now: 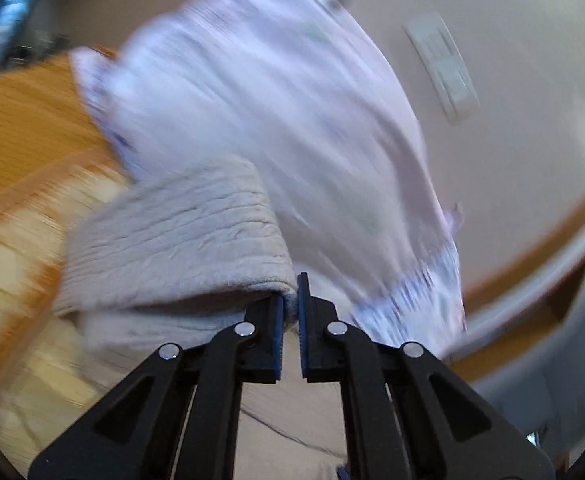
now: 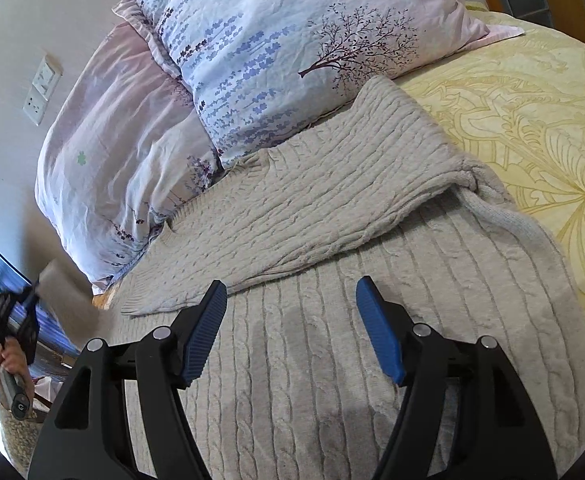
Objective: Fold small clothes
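Note:
A grey cable-knit sweater (image 2: 332,360) lies flat on the bed, one sleeve (image 2: 312,200) folded across it at a slant. My right gripper (image 2: 292,286) hovers just above the sweater's body, open, with nothing between its blue pads. In the blurred left wrist view my left gripper (image 1: 291,296) is shut on a thick edge of the sweater (image 1: 180,240), which bunches up in front of the fingers. The left gripper (image 2: 8,320) also shows at the far left of the right wrist view, held in a hand and blurred.
Two pillows lean at the head of the bed: a floral one (image 2: 272,60) and a lilac one (image 2: 124,140), touching the sweater's far edge. A yellow patterned bedspread (image 2: 532,120) spreads to the right. A wall socket plate (image 2: 42,90) sits on the beige wall.

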The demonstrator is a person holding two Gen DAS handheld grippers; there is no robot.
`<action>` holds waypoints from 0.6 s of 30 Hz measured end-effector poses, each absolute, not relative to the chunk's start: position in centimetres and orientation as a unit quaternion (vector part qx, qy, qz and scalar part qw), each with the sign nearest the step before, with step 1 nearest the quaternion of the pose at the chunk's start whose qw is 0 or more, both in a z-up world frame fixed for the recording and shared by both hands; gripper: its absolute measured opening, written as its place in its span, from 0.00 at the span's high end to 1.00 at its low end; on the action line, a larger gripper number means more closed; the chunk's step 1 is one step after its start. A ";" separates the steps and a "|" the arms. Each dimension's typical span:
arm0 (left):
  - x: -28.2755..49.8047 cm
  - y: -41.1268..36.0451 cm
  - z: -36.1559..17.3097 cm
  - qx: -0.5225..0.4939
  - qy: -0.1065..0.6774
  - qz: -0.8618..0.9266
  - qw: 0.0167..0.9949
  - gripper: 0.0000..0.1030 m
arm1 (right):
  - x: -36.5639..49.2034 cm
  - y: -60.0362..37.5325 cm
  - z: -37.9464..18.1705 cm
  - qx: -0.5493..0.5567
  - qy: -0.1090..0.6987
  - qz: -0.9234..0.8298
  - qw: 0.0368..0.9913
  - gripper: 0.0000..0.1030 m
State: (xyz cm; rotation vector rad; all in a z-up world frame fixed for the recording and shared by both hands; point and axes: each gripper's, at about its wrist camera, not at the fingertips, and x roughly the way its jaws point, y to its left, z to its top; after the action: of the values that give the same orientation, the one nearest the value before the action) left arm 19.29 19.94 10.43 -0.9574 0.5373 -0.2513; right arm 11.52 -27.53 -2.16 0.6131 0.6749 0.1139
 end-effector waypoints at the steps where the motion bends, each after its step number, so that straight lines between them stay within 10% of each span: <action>1: 20.0 17.3 10.2 -0.441 0.269 -0.142 0.844 0.95 | 11.5 -27.5 -2.1 0.296 0.326 0.056 0.896 0.33; 9: 22.5 1.9 3.9 -0.343 0.408 -0.211 0.820 0.93 | 11.1 -27.1 -0.9 0.264 0.345 0.068 0.898 0.33; 14: 20.9 1.7 2.9 -0.315 0.432 -0.225 0.815 0.64 | 11.1 -26.5 2.0 0.210 0.342 0.087 0.912 0.33; 18: 18.5 5.8 4.3 -0.306 0.404 -0.229 0.831 0.60 | 12.0 -23.1 5.5 0.110 0.321 0.143 0.930 0.34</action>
State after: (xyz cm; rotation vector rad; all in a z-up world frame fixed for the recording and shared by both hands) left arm 18.47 5.78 4.28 -0.6493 0.8567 -0.4852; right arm 12.03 -23.05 5.50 0.2249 0.6581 0.2924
